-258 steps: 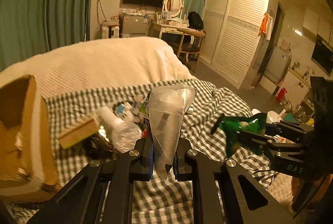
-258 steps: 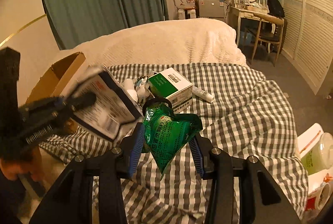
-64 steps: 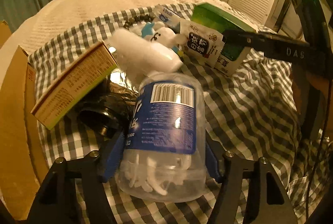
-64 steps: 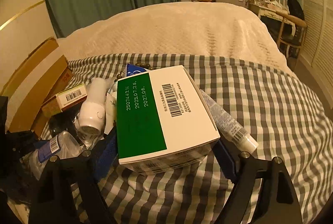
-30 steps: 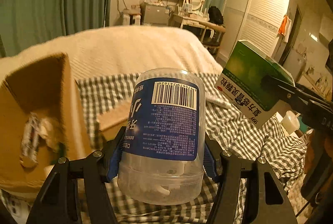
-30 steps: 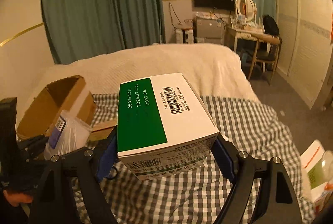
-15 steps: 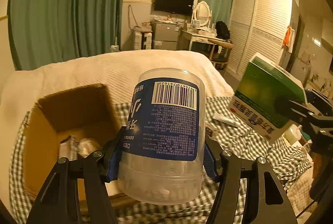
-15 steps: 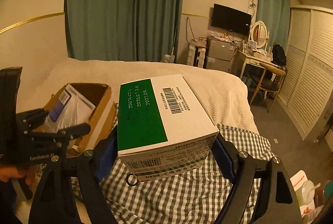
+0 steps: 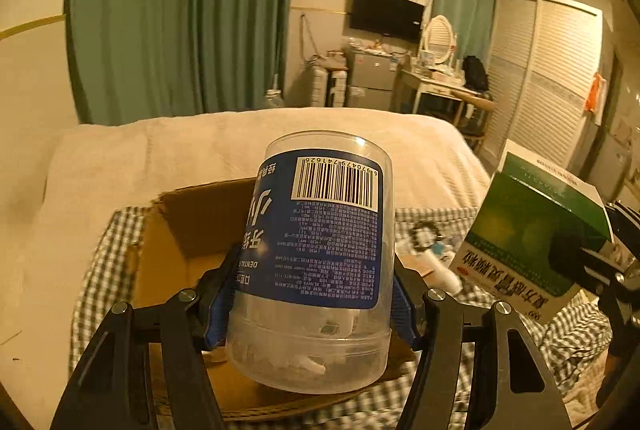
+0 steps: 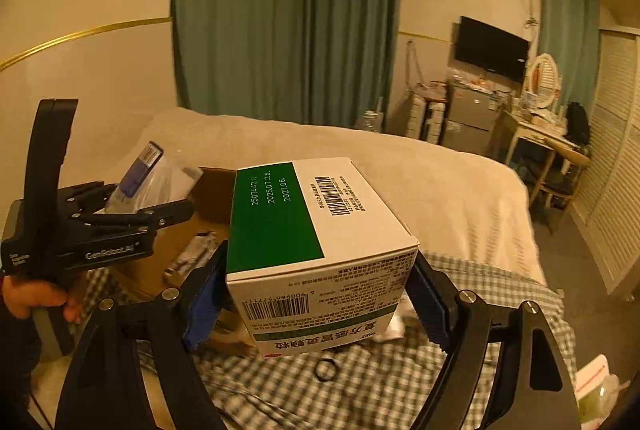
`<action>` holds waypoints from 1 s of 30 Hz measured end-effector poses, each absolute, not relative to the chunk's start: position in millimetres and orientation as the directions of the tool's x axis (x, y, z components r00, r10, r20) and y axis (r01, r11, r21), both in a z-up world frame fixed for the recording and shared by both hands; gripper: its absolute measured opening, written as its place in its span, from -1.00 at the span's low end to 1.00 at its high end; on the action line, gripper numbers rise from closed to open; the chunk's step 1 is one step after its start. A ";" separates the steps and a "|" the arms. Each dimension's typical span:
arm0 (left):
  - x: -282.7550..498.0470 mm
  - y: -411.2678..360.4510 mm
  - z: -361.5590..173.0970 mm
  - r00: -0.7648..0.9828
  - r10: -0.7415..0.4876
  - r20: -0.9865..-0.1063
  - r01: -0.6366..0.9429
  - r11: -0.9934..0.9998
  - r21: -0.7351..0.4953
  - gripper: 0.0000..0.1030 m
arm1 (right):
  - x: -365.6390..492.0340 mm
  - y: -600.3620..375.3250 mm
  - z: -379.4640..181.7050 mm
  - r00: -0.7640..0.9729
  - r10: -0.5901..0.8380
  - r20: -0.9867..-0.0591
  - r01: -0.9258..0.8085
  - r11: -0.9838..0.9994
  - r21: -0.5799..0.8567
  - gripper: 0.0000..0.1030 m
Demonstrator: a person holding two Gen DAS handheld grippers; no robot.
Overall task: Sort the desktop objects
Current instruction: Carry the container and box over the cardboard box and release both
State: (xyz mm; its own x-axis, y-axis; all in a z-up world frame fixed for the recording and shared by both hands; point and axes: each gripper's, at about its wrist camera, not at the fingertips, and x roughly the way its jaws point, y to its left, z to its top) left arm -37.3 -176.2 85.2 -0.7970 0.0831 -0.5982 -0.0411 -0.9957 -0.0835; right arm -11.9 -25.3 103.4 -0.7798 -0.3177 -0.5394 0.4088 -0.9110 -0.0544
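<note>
Clear plastic, blue label, barcode up: the tub (image 9: 316, 262) sits clamped between the jaws of the left gripper (image 9: 312, 304), tilted a little, with small white pieces loose in its lower end. Beyond and below those jaws stands the open carton (image 9: 176, 258) on the checked cloth (image 9: 96, 270) of the bed (image 9: 240, 138). To the right, the right gripper (image 10: 316, 296) has its jaws closed on the sides of the green-and-white box (image 10: 316, 242), held up in the air. Under that box a black ring (image 10: 325, 370) lies on the cloth. A hand (image 10: 28, 296) grips the left gripper's handle.
</note>
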 end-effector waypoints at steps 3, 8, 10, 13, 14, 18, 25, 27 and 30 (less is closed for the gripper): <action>-39.7 -192.2 74.2 -0.784 0.056 -0.618 -0.009 -0.997 -0.079 0.27 | -18.5 -49.0 95.2 -0.756 -0.361 -0.545 0.450 -0.893 -0.033 0.57; -47.6 -212.1 52.4 -0.756 0.029 -0.654 0.027 -0.997 -0.077 0.27 | -27.1 -83.3 75.9 -0.712 -0.415 -0.567 0.503 -0.864 0.001 0.57; -50.2 -217.8 43.0 -0.745 0.016 -0.666 0.041 -0.997 -0.071 0.27 | -27.8 -90.1 68.0 -0.701 -0.425 -0.573 0.510 -0.860 0.013 0.57; -54.4 -226.4 32.2 -0.730 0.010 -0.684 0.054 -0.996 -0.072 0.27 | -34.0 -99.7 54.8 -0.675 -0.443 -0.590 0.517 -0.855 0.050 0.57; -55.5 -228.3 29.1 -0.726 0.007 -0.688 0.058 -0.996 -0.071 0.27 | -36.2 -103.2 50.2 -0.669 -0.443 -0.597 0.519 -0.853 0.052 0.57; -60.9 -238.1 14.6 -0.700 -0.003 -0.714 0.072 -0.995 -0.066 0.27 | -43.3 -111.5 35.4 -0.652 -0.444 -0.615 0.525 -0.849 0.056 0.57; -63.8 -240.3 8.8 -0.674 -0.032 -0.738 0.094 -0.995 -0.042 0.63 | -51.5 -113.2 20.2 -0.635 -0.458 -0.622 0.519 -0.849 0.095 0.63; -61.6 -237.4 13.7 -0.683 -0.045 -0.729 0.097 -0.995 -0.030 0.67 | -51.9 -108.1 20.8 -0.639 -0.467 -0.611 0.517 -0.849 0.108 0.70; -58.5 -231.9 19.1 -0.693 -0.043 -0.720 0.086 -0.996 -0.024 0.67 | -52.3 -98.8 25.3 -0.660 -0.464 -0.591 0.503 -0.857 0.110 0.73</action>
State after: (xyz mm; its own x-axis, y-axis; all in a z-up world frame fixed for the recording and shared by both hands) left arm -58.5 -231.9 19.1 -0.6926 -0.0426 -0.7200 0.0858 -0.9960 -0.0236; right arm -52.3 -98.8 25.3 -0.6602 -0.4636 -0.5909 0.5035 -0.8570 0.1099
